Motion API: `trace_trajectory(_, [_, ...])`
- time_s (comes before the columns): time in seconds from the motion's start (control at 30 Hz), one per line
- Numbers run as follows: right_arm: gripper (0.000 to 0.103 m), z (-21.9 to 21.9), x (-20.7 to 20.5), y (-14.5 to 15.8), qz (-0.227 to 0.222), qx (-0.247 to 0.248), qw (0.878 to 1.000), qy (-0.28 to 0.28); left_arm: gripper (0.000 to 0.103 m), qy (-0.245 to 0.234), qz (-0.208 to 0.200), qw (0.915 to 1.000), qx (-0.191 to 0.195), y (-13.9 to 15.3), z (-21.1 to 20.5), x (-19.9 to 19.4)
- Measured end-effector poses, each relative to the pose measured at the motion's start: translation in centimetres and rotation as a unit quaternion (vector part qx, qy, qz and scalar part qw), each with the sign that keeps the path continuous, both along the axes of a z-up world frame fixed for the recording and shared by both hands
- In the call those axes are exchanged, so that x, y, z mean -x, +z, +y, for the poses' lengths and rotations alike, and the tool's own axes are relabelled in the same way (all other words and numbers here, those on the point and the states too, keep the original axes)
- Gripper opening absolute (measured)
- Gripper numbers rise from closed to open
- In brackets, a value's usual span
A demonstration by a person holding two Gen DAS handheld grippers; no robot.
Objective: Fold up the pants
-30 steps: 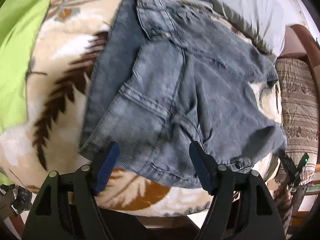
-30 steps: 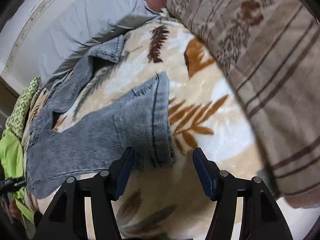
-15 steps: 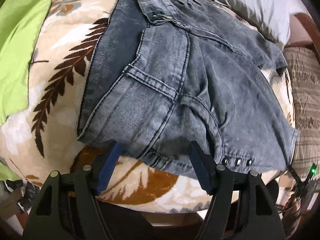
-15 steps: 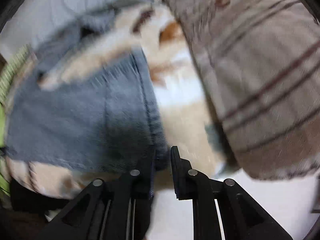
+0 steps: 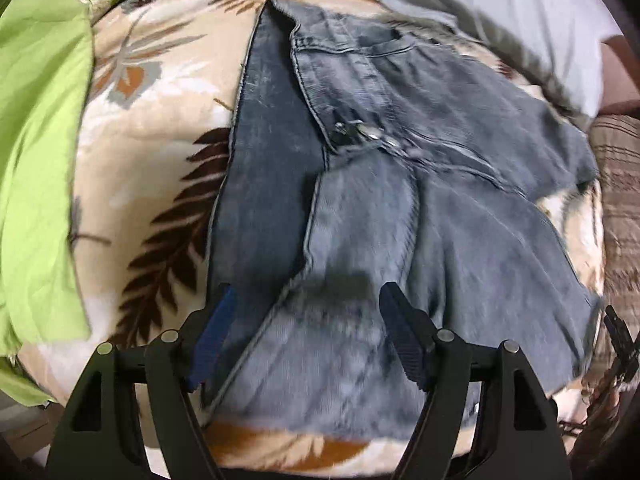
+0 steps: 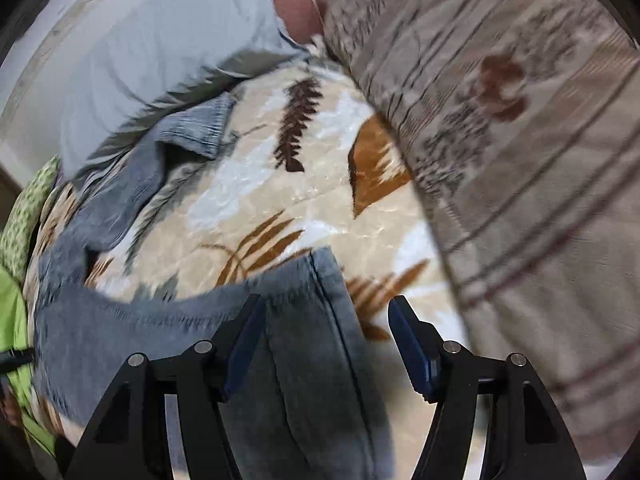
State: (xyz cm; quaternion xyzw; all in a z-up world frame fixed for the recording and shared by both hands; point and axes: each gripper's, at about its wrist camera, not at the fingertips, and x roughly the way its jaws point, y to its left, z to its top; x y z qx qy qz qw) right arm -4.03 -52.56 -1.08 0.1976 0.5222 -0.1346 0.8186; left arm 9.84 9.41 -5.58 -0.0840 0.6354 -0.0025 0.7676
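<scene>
Grey-blue jeans [image 5: 460,208] lie spread on a cream blanket [image 5: 152,128] with a leaf pattern, the open fly and zipper [image 5: 360,130] facing up. My left gripper [image 5: 308,320] hangs open just above the near part of the jeans, with denim under both fingers. In the right wrist view one pant leg [image 6: 120,320] runs in from the left and its hem [image 6: 328,280] lies between the fingers. My right gripper [image 6: 326,332] is opening, and its pads stand clear of the denim. The other leg's cuff [image 6: 200,128] lies farther back.
A bright green cloth [image 5: 36,160] covers the left side. A pale grey pillow [image 5: 500,20] lies at the far edge. A brown striped quilt [image 6: 520,160] is piled along the right, close to the right gripper.
The right gripper closed on the leg hem, shifted it, and has opened again, with the hem now between its fingers. The left gripper has moved forward over the jeans, still open.
</scene>
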Motion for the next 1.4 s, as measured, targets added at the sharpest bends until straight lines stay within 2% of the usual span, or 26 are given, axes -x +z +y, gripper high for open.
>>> trace_trajectory(0.03, [0.059, 0.0, -0.4, -0.6, 0.002, -0.006, 1.0, 0.004, 0.073, 0.0, 0.005, 1.0, 0.006, -0.4, -0.2, -0.4])
trace_trajectory(0.07, [0.021, 0.4, -1.1, -1.3, 0.009, -0.008, 1.0, 0.017, 0.071, -0.002, 0.009, 0.9999, 0.009, -0.6, -0.5, -0.6])
trace_trajectory(0.1, [0.012, 1.0, -1.8, -1.6, 0.022, -0.002, 0.999, 0.038, 0.061, -0.005, 0.005, 0.9999, 0.009, -0.5, -0.7, -0.5])
trace_trajectory(0.13, [0.012, 1.6, -2.3, -1.2, 0.019, 0.02, 0.998, 0.048, 0.055, -0.007, 0.0, 0.9999, 0.012, -0.2, -0.8, -0.4])
trace_trajectory(0.23, [0.012, 1.2, -2.7, 0.3, -0.019, 0.026, 0.999, 0.036, 0.055, 0.003, -0.014, 0.9999, -0.003, 0.0, 0.0, 0.1])
trace_trajectory(0.27, [0.013, 0.8, -3.1, -0.3, -0.008, 0.025, 0.999, 0.03, 0.055, 0.008, -0.014, 0.9998, -0.015, -0.2, 0.4, 0.1])
trace_trajectory(0.33, [0.016, 1.1, -4.2, -2.8, 0.054, 0.05, 0.997, 0.04, 0.05, 0.019, -0.003, 0.9996, -0.019, -0.8, 1.7, -0.2])
trace_trajectory(0.37, [0.016, 1.6, -4.5, -3.1, 0.062, 0.068, 0.995, 0.044, 0.05, 0.02, -0.004, 0.9998, -0.007, -0.6, 2.2, -0.1])
trace_trajectory(0.4, [0.022, 2.1, -4.6, -2.6, 0.06, 0.086, 0.994, 0.044, 0.05, 0.019, -0.006, 0.9998, -0.001, -0.4, 2.4, -0.1])
trace_trajectory(0.47, [0.029, 3.2, -5.0, -0.6, 0.042, 0.121, 0.991, 0.036, 0.051, 0.005, -0.019, 0.9998, -0.003, 0.7, 2.7, 0.1])
trace_trajectory(0.5, [0.031, 3.6, -5.1, 0.2, 0.029, 0.123, 0.991, 0.04, 0.052, -0.001, -0.026, 0.9996, -0.011, 1.0, 2.7, 0.1])
trace_trajectory(0.6, [0.032, 6.9, -6.4, 3.2, -0.019, 0.11, 0.99, 0.084, 0.066, -0.004, -0.032, 0.9994, -0.013, 1.4, 3.2, -0.6])
trace_trajectory(0.7, [0.042, 10.4, -8.5, 4.5, -0.042, 0.067, 0.989, 0.128, 0.067, 0.005, -0.02, 0.9997, 0.011, 0.7, 3.7, -1.7])
trace_trajectory(0.8, [0.043, 11.2, -10.2, 4.3, -0.04, 0.022, 0.991, 0.126, 0.068, 0.008, -0.006, 0.9996, 0.026, -0.2, 3.1, -3.0])
trace_trajectory(0.87, [0.044, 10.4, -11.9, 3.6, -0.036, 0.001, 0.993, 0.111, 0.068, 0.011, -0.002, 0.9996, 0.027, -0.6, 2.7, -3.8])
trace_trajectory(0.93, [0.046, 8.5, -13.6, 2.4, -0.036, -0.027, 0.996, 0.078, 0.068, 0.015, 0.003, 0.9989, 0.044, -0.9, 2.4, -4.5])
trace_trajectory(1.03, [0.057, 5.6, -15.5, 0.9, -0.06, -0.103, 0.993, 0.025, 0.068, 0.027, 0.008, 0.9971, 0.07, -1.3, 2.3, -5.2])
trace_trajectory(1.1, [0.068, 4.3, -17.1, -0.6, -0.077, -0.172, 0.982, -0.004, 0.069, 0.032, 0.01, 0.9958, 0.085, -1.3, 2.3, -5.3])
trace_trajectory(1.13, [0.068, 3.9, -17.9, -1.4, -0.082, -0.202, 0.976, -0.016, 0.07, 0.036, 0.009, 0.9948, 0.095, -1.2, 2.3, -5.3])
trace_trajectory(1.23, [0.068, 3.4, -20.5, -5.4, -0.095, -0.305, 0.946, -0.053, 0.079, 0.047, 0.005, 0.9924, 0.114, -1.3, 2.1, -5.5])
trace_trajectory(1.33, [0.068, 3.3, -22.4, -7.9, -0.131, -0.361, 0.919, -0.087, 0.079, 0.061, 0.011, 0.9923, 0.107, -1.7, 1.4, -6.5])
trace_trajectory(1.37, [0.067, 3.1, -22.7, -8.4, -0.144, -0.369, 0.912, -0.102, 0.079, 0.066, 0.008, 0.9926, 0.101, -1.7, 1.1, -7.0])
trace_trajectory(1.4, [0.047, 2.8, -23.2, -8.7, -0.146, -0.366, 0.912, -0.115, 0.073, 0.071, 0.004, 0.9931, 0.093, -1.6, 1.0, -7.3])
